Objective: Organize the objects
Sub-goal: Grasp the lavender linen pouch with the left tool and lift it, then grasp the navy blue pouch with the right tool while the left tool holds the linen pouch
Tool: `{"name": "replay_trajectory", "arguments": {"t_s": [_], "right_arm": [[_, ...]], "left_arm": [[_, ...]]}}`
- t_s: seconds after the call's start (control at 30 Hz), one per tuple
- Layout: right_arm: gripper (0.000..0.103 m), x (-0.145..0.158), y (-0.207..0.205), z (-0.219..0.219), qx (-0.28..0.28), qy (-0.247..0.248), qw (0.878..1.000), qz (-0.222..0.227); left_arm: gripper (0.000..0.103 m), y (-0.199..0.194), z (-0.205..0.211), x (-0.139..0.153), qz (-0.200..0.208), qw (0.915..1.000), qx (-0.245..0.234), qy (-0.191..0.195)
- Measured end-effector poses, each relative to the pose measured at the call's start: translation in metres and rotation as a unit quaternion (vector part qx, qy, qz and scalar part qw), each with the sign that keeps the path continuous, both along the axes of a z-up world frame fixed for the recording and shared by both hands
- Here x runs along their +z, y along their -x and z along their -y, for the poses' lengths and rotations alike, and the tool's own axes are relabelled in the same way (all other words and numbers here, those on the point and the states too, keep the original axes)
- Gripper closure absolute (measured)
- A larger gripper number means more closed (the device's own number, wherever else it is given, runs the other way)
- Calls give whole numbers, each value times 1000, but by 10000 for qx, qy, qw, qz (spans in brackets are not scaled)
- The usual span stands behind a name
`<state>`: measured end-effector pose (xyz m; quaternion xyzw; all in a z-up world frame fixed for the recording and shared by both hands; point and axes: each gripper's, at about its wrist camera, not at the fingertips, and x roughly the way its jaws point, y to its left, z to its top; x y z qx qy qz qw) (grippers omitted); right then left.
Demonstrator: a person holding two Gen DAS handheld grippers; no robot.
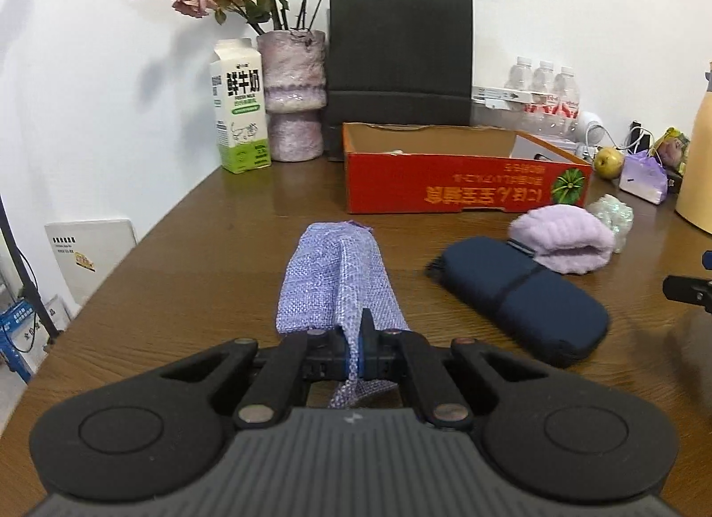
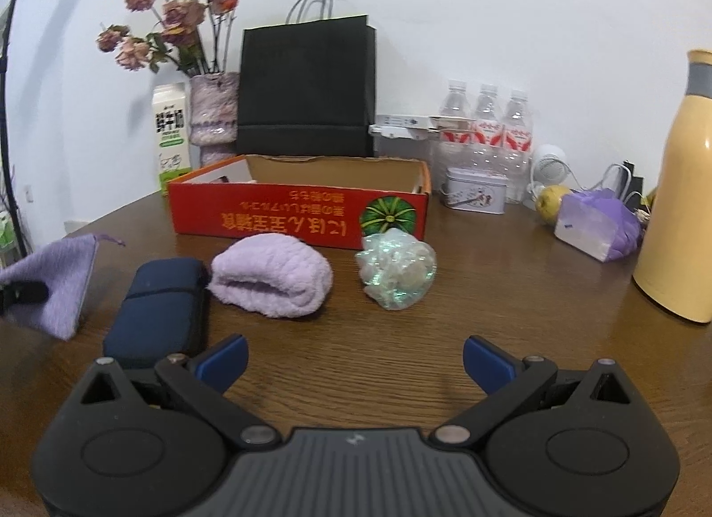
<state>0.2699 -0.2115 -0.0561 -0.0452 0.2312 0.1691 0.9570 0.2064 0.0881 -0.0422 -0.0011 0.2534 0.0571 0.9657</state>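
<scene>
Left gripper point(image 1: 356, 350) clamped tight on near edge of purple pouch point(image 1: 338, 276); pouch stretches forward above brown table point(image 1: 200, 250), left of navy case point(image 1: 525, 294). Right gripper point(image 2: 353, 359) spread wide, nothing between fingers, hanging over bare table. Lilac towel point(image 2: 271, 274) beside case, shiny wrapped bundle point(image 2: 396, 268) to its right. Red box point(image 2: 302, 214) open behind them, near black bag point(image 2: 307, 90).

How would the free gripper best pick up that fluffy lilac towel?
Grip the rolled towel across its rounded middle, coming from above. The open right gripper sits just in front of it, and the roll's soft bulk should squash between the fingers.
</scene>
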Motion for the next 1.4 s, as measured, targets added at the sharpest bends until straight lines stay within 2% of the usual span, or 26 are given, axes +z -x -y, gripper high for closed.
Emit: {"name": "replay_trajectory", "arguments": {"t_s": [0.17, 0.53, 1.03, 1.13, 1.23, 1.4], "right_arm": [[0, 0, 3, -27, 305, -27, 9995, -55], [0, -3, -5, -104, 961, 146, 9946, -360], [0, -11, -41, -140, 960, 65, 9907, -965], [4, -14, -46, -146, 958, 118, 9896, -1066], [11, -14, -43, -153, 943, 313, 9902, -986], [31, -12, -40, -156, 965, 312, 9910, -871]], "left_arm": [[100, -5, -13, 1, -20, 9999, -88, -112], [100, -4, -17, -8, -16, 9996, -278, -103], [100, -3, -21, -8, 46, 9997, -243, 37], [100, -3, -21, -8, 51, 9997, -223, 70], [100, -3, -21, -8, 48, 9997, -216, 89], [100, -3, -22, -8, 59, 9997, -183, 119]]}}
